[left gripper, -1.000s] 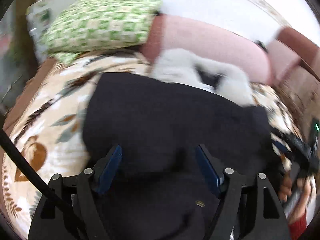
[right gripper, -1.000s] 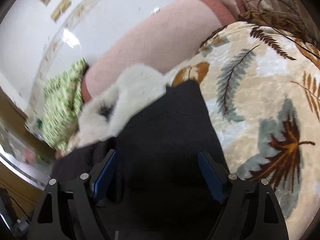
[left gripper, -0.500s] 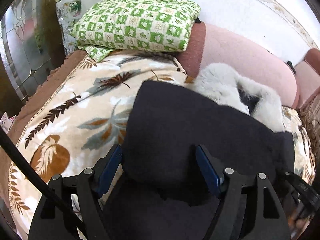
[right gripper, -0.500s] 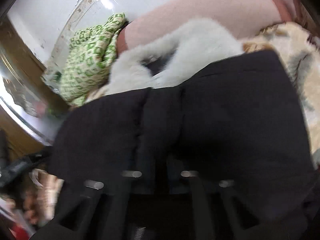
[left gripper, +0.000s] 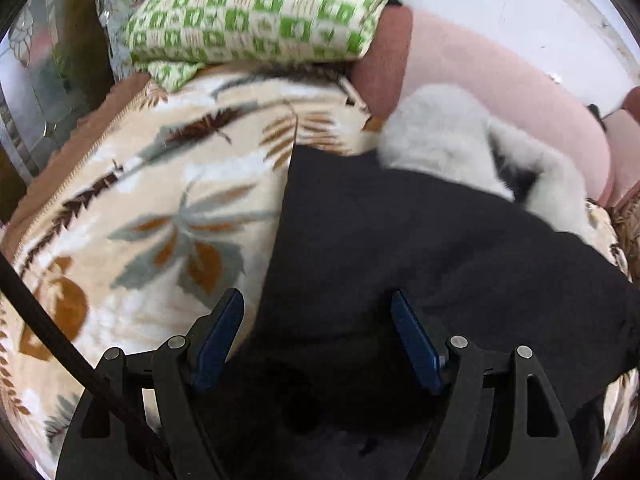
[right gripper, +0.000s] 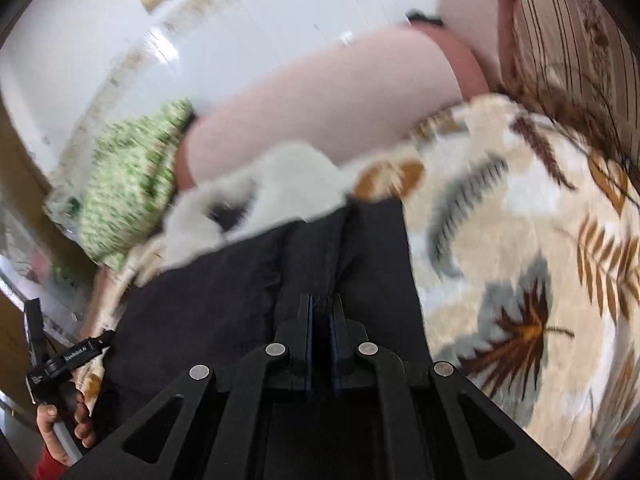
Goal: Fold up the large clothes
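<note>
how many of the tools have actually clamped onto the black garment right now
1. The right tool is shut on a fold of the black garment near its right edge. The left tool hangs open above the garment's left edge, gripping nothing.

black garment (left gripper: 420, 248) cut off below, green pillow (right gripper: 132, 184) motion-blurred

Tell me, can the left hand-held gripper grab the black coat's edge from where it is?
Probably yes. The left hand-held gripper is open, and the large black fabric coat has its left edge lying between the fingers on the leaf-patterned blanket, with nothing covering it.
</note>
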